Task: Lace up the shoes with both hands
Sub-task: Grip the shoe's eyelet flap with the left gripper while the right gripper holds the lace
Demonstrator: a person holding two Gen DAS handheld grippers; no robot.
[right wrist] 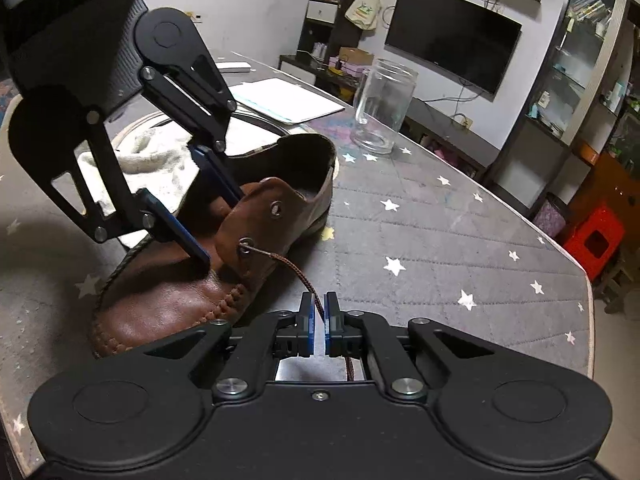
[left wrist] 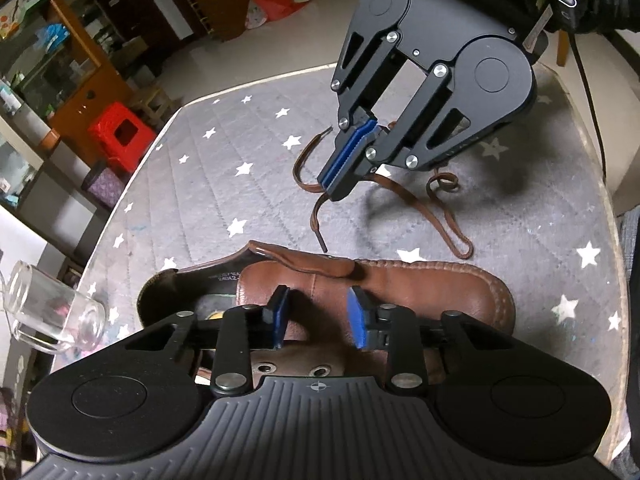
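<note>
From the left wrist view, the left tongs (left wrist: 318,322) sit low over the brown shoe (left wrist: 420,296), jaws apart with the tongue flap between the blue pads (left wrist: 280,320); whether they press it I cannot tell, but they look placed to steady the shoe while the other hand threads. Farther off, the right tongs (left wrist: 340,168) are clamped on the brown lace (left wrist: 452,224), whose loose length loops across the starred grey surface (left wrist: 224,160), slack so it can feed. A glass jar (left wrist: 52,312) lies at the left edge. Now the right wrist view: the right tongs (right wrist: 318,316) are closed on the lace (right wrist: 296,266), which runs taut up to the lower eyelet (right wrist: 245,249) on the shoe (right wrist: 168,300), apparently being drawn through. The upper eyelet (right wrist: 276,207) is empty, so lacing looks barely begun. The left tongs (right wrist: 216,220) straddle the tongue from above, bracing against that pull.
</note>
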